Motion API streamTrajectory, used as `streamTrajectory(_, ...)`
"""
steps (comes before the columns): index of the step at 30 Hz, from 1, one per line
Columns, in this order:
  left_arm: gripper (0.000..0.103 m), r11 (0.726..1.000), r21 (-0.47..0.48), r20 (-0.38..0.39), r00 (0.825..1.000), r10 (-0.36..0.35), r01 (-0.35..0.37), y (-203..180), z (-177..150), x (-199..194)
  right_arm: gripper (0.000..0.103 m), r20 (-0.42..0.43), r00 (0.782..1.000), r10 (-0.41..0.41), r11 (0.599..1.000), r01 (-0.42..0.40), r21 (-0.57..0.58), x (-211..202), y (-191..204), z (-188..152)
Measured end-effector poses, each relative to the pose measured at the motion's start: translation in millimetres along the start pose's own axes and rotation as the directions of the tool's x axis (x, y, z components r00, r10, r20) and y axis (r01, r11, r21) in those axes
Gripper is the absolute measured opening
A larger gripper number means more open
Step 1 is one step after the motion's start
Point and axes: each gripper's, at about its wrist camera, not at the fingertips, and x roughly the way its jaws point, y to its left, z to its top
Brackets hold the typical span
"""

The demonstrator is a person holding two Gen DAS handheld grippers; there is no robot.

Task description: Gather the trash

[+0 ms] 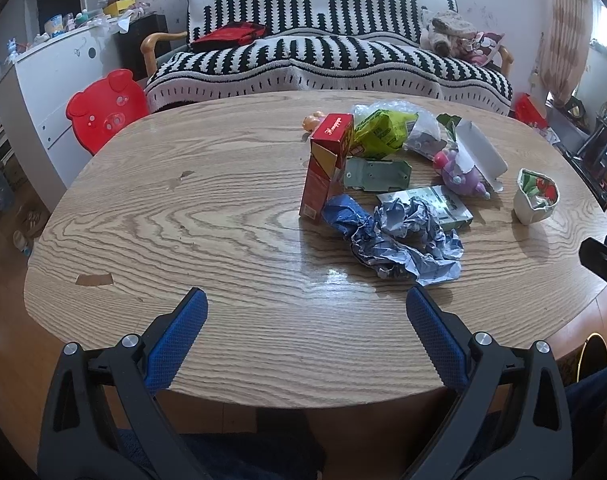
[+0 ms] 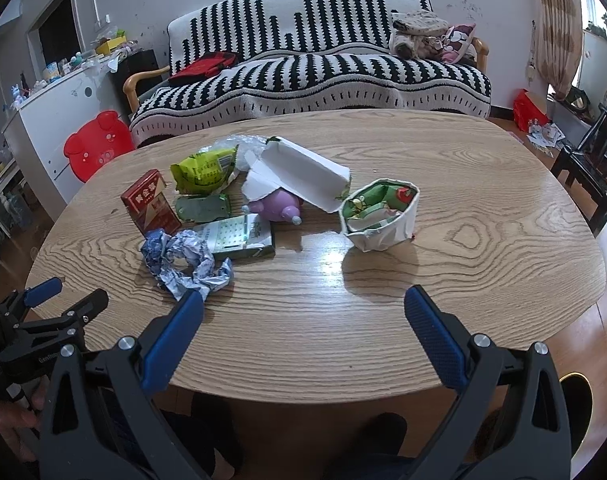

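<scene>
Trash lies in a heap on the wooden table (image 1: 183, 220): a crumpled blue-white paper (image 1: 399, 244), a red carton (image 1: 327, 160), a green snack bag (image 1: 383, 132), a flat green-white box (image 1: 439, 204), a white open box (image 1: 479, 152), a purple toy (image 1: 459, 174) and a crushed paper cup (image 1: 537, 196). My left gripper (image 1: 307, 304) is open and empty over the near table edge. My right gripper (image 2: 303, 304) is open and empty, with the crumpled paper (image 2: 183, 260) by its left finger and the cup (image 2: 383, 216) ahead right.
A striped sofa (image 1: 323, 52) stands behind the table. A red pig stool (image 1: 107, 108) and a white cabinet (image 1: 51, 80) are at the left. A dark chair (image 2: 595, 168) stands at the right. The left gripper shows at the right view's left edge (image 2: 55, 304).
</scene>
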Motion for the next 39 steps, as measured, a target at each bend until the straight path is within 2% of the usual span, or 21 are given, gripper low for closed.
streamTrajectory(4,0.097,0.999,0.021,-0.017,0.999,-0.027,0.028,1.4,17.9,4.2,0.097,-0.005,1.000,-0.017,0.999,0.017,0.034,1.1,-22.9,9.0)
streamTrajectory(8,0.097,0.993,0.121,-0.013,1.000,-0.004,0.006,-4.5,40.4,18.1,0.097,-0.024,0.996,-0.084,0.996,0.084,-0.018,14.8,-40.0,24.9)
streamTrajectory(9,0.097,0.989,0.145,-0.016,1.000,-0.001,0.003,-6.5,47.2,24.6,0.097,-0.036,0.995,-0.096,0.995,0.095,-0.027,21.5,-43.4,28.8)
streamTrajectory(11,0.097,0.985,0.172,-0.033,0.999,0.002,0.004,-8.3,60.5,42.1,0.097,-0.092,0.993,-0.069,0.997,0.067,-0.025,44.3,-49.4,38.7)
streamTrajectory(13,0.097,0.985,0.173,-0.059,0.998,-0.017,0.027,-9.9,71.1,59.3,0.097,-0.138,0.989,-0.061,0.998,0.057,-0.033,67.0,-50.7,46.4)
streamTrajectory(17,0.097,0.984,0.171,-0.061,0.997,-0.043,0.053,-18.3,84.5,84.6,0.097,-0.172,0.982,-0.078,0.996,0.070,-0.050,103.9,-51.8,57.4)
streamTrajectory(20,0.096,0.986,0.132,-0.120,0.989,-0.090,0.105,-17.7,88.2,102.9,0.097,-0.190,0.977,-0.099,0.995,0.091,-0.050,119.1,-56.9,59.1)
streamTrajectory(22,0.096,0.988,0.114,-0.129,0.987,-0.093,0.108,-15.8,90.2,109.8,0.097,-0.194,0.978,-0.080,0.997,0.075,-0.035,121.6,-59.6,59.9)
streamTrajectory(24,0.096,0.989,0.122,-0.121,0.990,-0.068,0.083,-14.3,93.4,115.3,0.093,-0.191,0.979,-0.077,0.997,0.071,-0.037,123.2,-58.5,60.9)
streamTrajectory(26,0.094,0.992,0.099,-0.122,0.990,-0.069,0.081,-10.6,95.6,118.4,0.079,-0.194,0.978,-0.076,0.996,0.066,-0.059,125.1,-54.4,60.8)
streamTrajectory(28,0.080,0.993,0.081,-0.128,0.989,-0.070,0.081,-6.9,97.3,121.2,0.069,-0.217,0.973,-0.077,0.996,0.064,-0.063,129.6,-52.4,60.2)
streamTrajectory(29,0.075,0.994,0.078,-0.131,0.989,-0.066,0.076,-5.5,97.7,122.2,0.068,-0.224,0.973,-0.062,0.997,0.052,-0.048,130.2,-53.8,59.4)
streamTrajectory(31,0.048,0.995,0.068,-0.132,0.989,-0.062,0.072,-1.7,98.6,121.8,0.067,-0.220,0.974,-0.046,0.999,0.040,-0.031,126.8,-56.6,59.7)
streamTrajectory(32,0.042,0.996,0.057,-0.130,0.989,-0.065,0.073,0.8,99.6,120.4,0.066,-0.211,0.976,-0.043,0.999,0.038,-0.027,123.5,-57.5,59.9)
streamTrajectory(33,0.030,0.996,0.046,-0.129,0.989,-0.066,0.073,3.9,98.9,117.8,0.066,-0.198,0.979,-0.039,0.999,0.036,-0.019,118.8,-58.5,60.3)
streamTrajectory(34,0.025,0.997,0.035,-0.127,0.990,-0.066,0.071,5.9,98.7,113.8,0.066,-0.182,0.983,-0.026,1.000,0.026,-0.006,111.8,-60.6,61.2)
streamTrajectory(39,0.023,0.998,0.022,-0.076,0.995,-0.062,0.063,16.3,100.0,81.3,0.066,-0.107,0.994,0.015,0.999,-0.012,0.033,74.3,-62.9,63.9)
